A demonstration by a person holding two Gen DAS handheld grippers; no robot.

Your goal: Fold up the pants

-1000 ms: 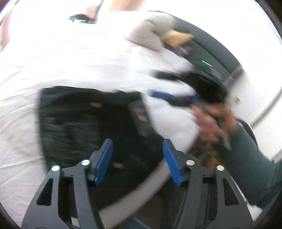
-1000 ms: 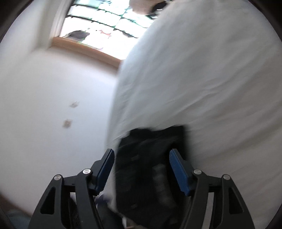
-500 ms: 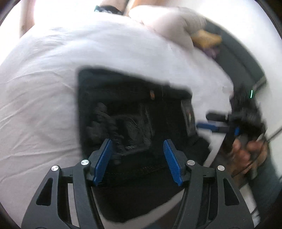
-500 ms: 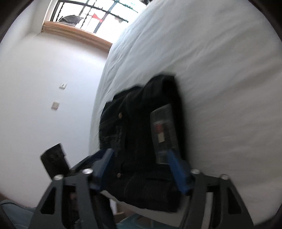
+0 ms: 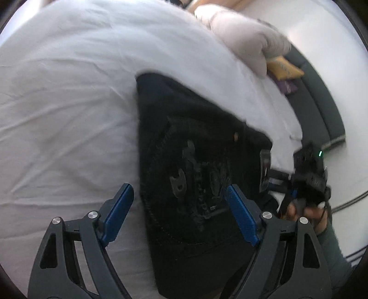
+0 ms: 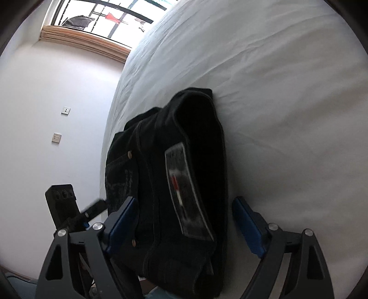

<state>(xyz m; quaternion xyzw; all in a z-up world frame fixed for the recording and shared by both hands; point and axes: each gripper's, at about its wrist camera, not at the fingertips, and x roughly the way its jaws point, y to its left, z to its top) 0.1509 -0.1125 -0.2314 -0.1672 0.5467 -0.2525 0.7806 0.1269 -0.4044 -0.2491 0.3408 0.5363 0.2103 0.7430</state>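
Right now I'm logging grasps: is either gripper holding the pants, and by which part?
Nothing is held. Both the left gripper and right gripper stand open astride the folded black pants, pads not pressing.

The folded pants (image 5: 195, 174) lie on the bed (image 5: 69, 115), near its edge. A pillow (image 5: 243, 43) sits on the bed behind them. In the right wrist view, a wall (image 6: 57, 92) stands left of the bed, with a window (image 6: 101, 20) up high.

light: daylight from window (image 6: 101, 25) at 11 o'clock, glare
pants (image 6: 174, 174): underexposed, detail lost
blur: left view soft
edges: fisheye-curved, vignetted
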